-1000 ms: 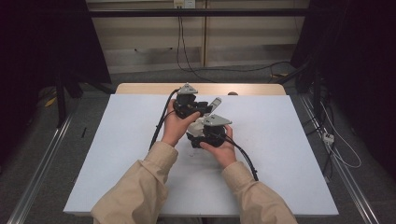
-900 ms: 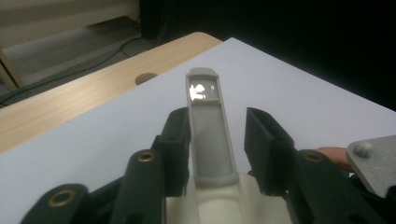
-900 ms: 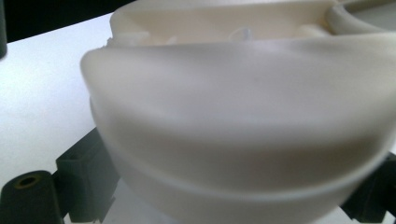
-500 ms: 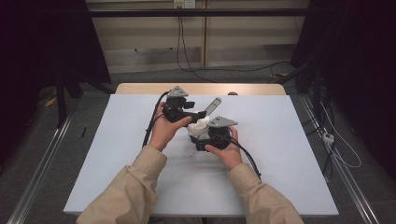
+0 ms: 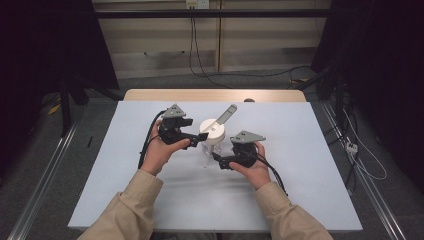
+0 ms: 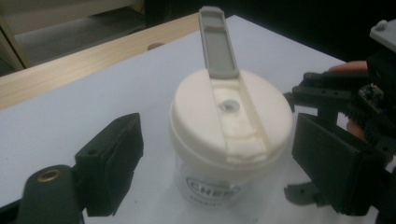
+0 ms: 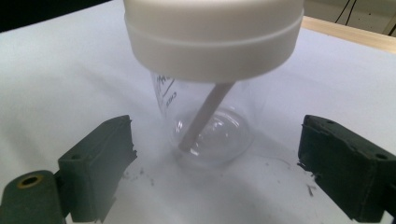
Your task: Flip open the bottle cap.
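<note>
Near the middle of the white table (image 5: 300, 200), a clear plastic cup (image 7: 205, 126) stands upright under a cream flip-top lid (image 6: 231, 123), its grey flap (image 6: 218, 44) swung up and pointing away toward the far edge, while a straw (image 7: 205, 116) slants down inside to the cup's bottom. The left gripper (image 5: 192, 140) sits just beside the lid on its left in the high view; its jaws have just been opening and now stand wide on either side of the lid, with both pads clear of the rim in the left gripper view. The right gripper (image 5: 220, 161) is lower and nearer the person, aimed at the transparent body below the lid; its 2 jaws are also spread apart, with the cup between and ahead of them and touching neither pad. The cup's long axis is vertical, so a sideways squeeze would meet its round wall squarely. Judging by the spacing, the left gripper is nearer the lid and the right nearer the body; any next grasp probably depends on closing straight in without tipping the light cup.
</note>
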